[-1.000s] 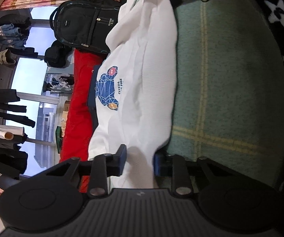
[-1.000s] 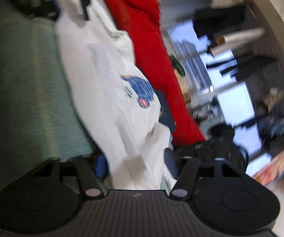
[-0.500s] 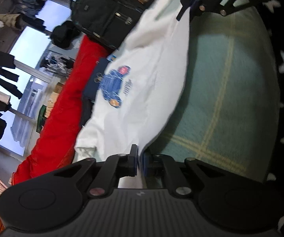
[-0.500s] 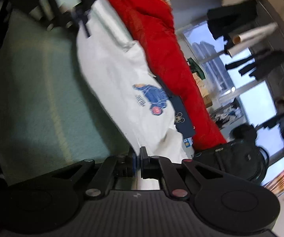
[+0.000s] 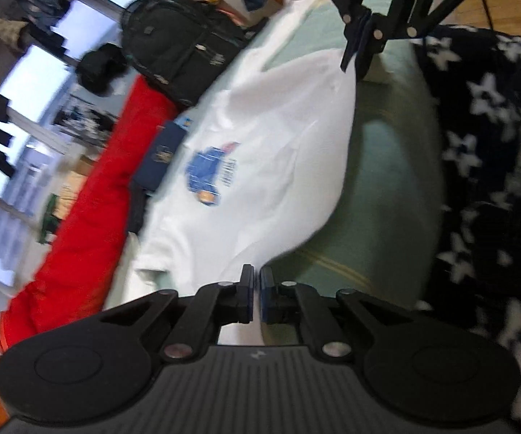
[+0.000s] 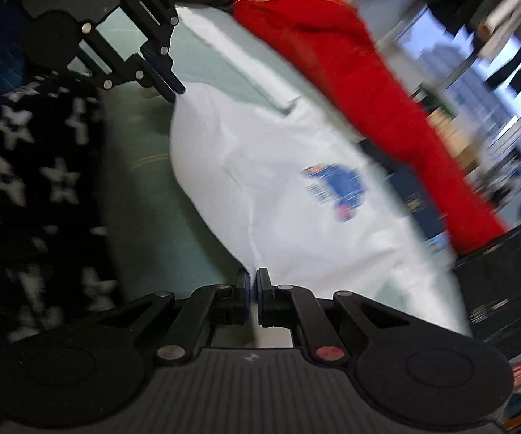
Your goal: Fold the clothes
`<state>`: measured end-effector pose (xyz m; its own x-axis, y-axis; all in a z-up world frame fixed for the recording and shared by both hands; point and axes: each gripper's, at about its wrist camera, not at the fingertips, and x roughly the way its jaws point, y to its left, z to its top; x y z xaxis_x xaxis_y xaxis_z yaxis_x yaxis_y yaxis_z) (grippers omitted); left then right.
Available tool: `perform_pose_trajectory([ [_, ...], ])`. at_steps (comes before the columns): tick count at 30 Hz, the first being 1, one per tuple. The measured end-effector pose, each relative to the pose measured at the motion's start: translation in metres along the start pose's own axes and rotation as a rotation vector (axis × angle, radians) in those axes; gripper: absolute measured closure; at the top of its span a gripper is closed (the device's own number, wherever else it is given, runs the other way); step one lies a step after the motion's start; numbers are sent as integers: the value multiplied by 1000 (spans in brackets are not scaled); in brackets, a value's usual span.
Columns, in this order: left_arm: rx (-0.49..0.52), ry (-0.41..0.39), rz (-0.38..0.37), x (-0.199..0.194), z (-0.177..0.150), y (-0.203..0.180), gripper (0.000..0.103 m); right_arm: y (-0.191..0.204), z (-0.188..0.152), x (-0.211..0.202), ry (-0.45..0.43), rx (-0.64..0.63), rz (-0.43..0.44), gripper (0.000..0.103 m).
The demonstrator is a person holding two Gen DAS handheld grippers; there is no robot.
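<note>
White cotton T-shirt with blue chest print (image 5: 278, 166) lies on pale green plaid blanket (image 5: 380, 195), near hem lifted, cloth sagging between corners. Left gripper (image 5: 255, 291) fingers pinched shut on one hem corner; right gripper (image 6: 251, 291) likewise on the other. Red garment (image 5: 90, 224) beyond.

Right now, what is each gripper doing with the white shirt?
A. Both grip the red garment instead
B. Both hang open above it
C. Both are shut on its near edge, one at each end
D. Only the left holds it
C: the left gripper is shut on one end of the white shirt's near edge, and the right gripper is shut on the other end, so the edge sags between them.
</note>
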<state>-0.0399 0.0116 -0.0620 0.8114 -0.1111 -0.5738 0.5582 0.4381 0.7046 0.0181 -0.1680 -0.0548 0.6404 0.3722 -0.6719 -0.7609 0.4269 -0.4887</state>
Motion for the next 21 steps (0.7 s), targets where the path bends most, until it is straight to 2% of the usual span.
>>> perform_pose_trajectory([
  [2, -1, 11, -24, -1, -3, -3, 98, 1, -4, 0, 5, 60, 75, 96],
  [3, -7, 10, -31, -3, -3, -4, 97, 0, -6, -1, 4, 88, 96, 95],
  [4, -26, 6, -41, -5, -3, -1, 90, -1, -7, -2, 3, 116, 115, 94],
  [5, -49, 1, -51, -7, -3, 3, 90, -7, -7, -4, -5, 148, 123, 94],
  [7, -124, -23, -56, -11, 1, 18, 90, -20, -8, -9, -26, 224, 132, 89],
  [8, -169, -43, -61, -14, 2, 27, 90, -28, -8, -11, -39, 267, 135, 82],
  [10, -276, -86, -71, -18, 3, 47, 90, -49, -10, -17, -76, 372, 141, 75],
  [12, -397, -105, -63, -14, 2, 67, 84, -68, -14, -20, -101, 469, 128, 68],
  [13, -459, -104, -54, -10, -1, 76, 77, -78, -17, -19, -105, 516, 107, 67],
  [14, -532, -90, -44, -3, -5, 85, 69, -88, -23, -16, -100, 570, 87, 66],
  [16, -696, -23, -45, 17, -20, 104, 67, -106, -36, -8, -82, 687, 55, 66],
  [19, -936, 71, -114, 43, -54, 124, 67, -133, -72, 13, -40, 926, 105, 66],
  [21, -1078, 114, -178, 56, -79, 130, 67, -140, -99, 25, -34, 1070, 181, 66],
])
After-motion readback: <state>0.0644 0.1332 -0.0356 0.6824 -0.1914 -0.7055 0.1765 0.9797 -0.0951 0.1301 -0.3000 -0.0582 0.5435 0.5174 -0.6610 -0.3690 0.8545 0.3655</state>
